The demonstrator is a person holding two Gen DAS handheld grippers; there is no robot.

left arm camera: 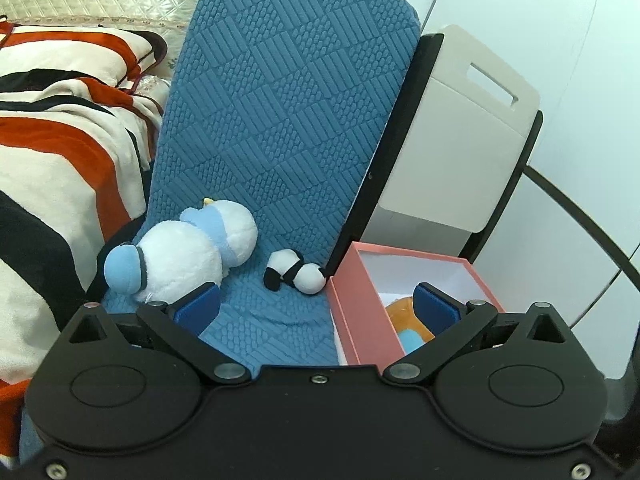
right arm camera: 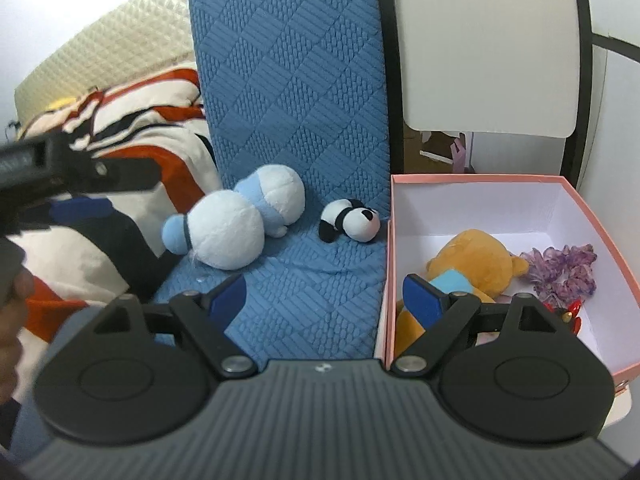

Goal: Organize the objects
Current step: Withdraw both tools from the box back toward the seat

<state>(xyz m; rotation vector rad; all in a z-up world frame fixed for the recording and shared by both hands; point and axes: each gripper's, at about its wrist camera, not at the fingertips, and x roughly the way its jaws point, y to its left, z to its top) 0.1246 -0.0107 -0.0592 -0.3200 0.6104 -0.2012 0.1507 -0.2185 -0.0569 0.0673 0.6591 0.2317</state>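
both jaws spread, empty; panda [right arm camera: 352, 220] lying lengthwise across cushion [right arm camera: 304, 92], head toward pink box [right arm camera: 568, 184].

No legible text, labels, brands, numbers or signs in either wrist view.
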